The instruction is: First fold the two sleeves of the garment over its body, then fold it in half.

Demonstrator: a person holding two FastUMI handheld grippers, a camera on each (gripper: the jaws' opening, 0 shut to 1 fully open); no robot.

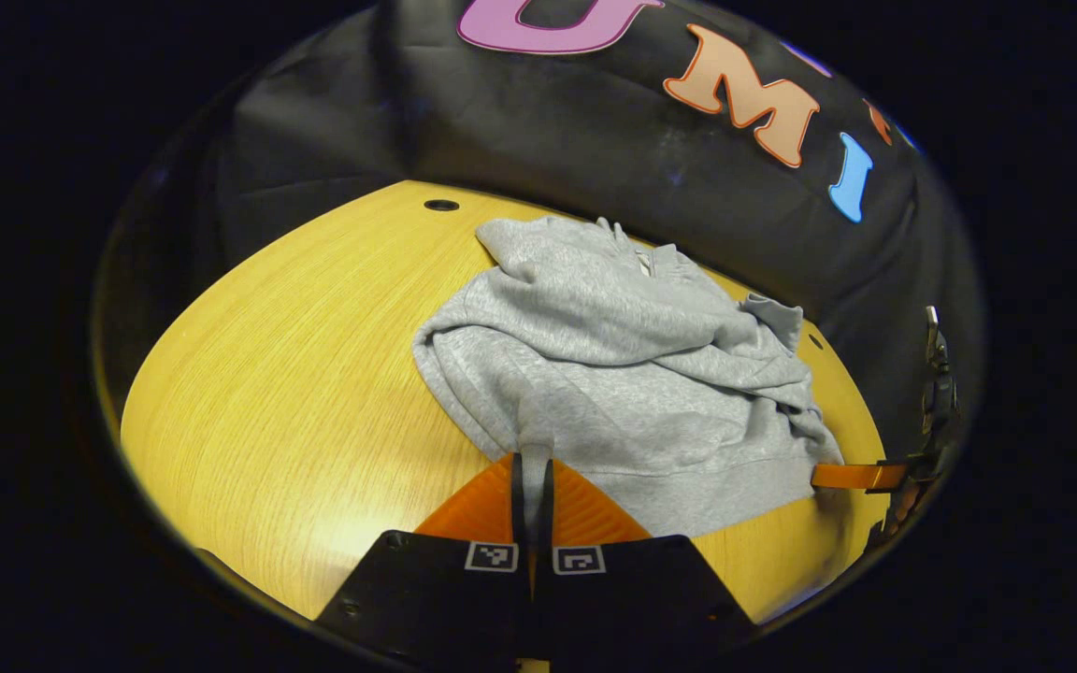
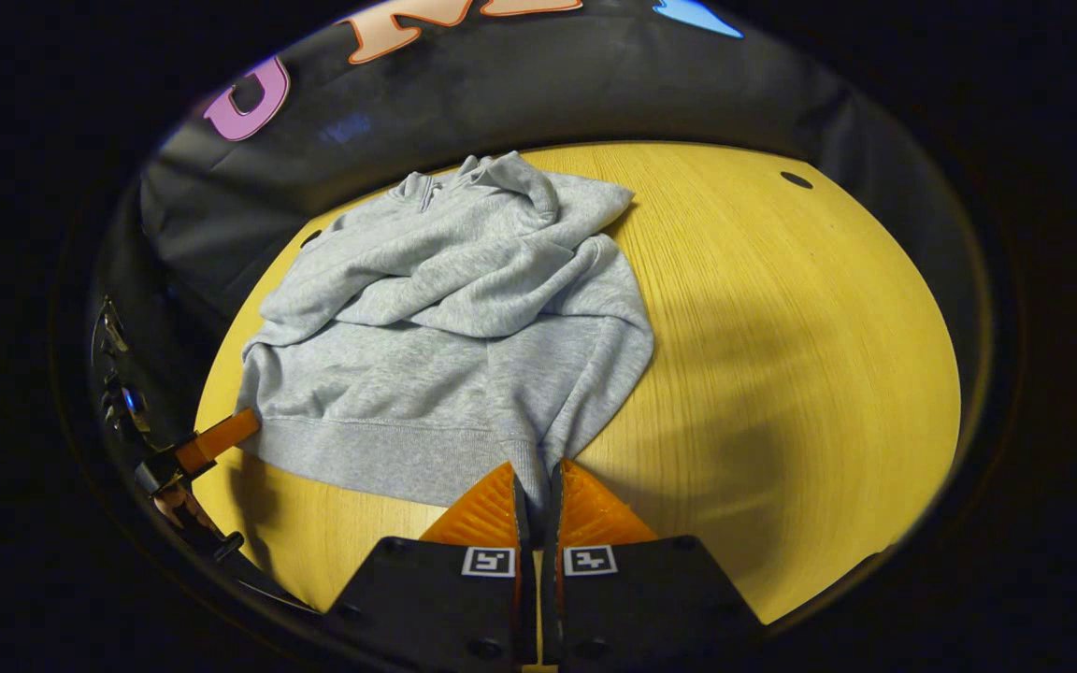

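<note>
Left gripper (image 1: 531,467): jaws nearly closed, pinching a hem corner of the sweatshirt (image 1: 613,374); the pinched fabric edge is hidden between the fingers.
Right gripper (image 2: 536,486): jaws likewise clamped on the opposite hem corner.
Sweatshirt: one, grey fleece, ribbed hem, both sleeves lying across the body, collar farthest away.
Table (image 2: 782,355): yellow wood grain, garment resting on it.

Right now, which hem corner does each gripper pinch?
Left gripper pinches the sweatshirt's left hem corner; right gripper pinches the right corner.
</note>
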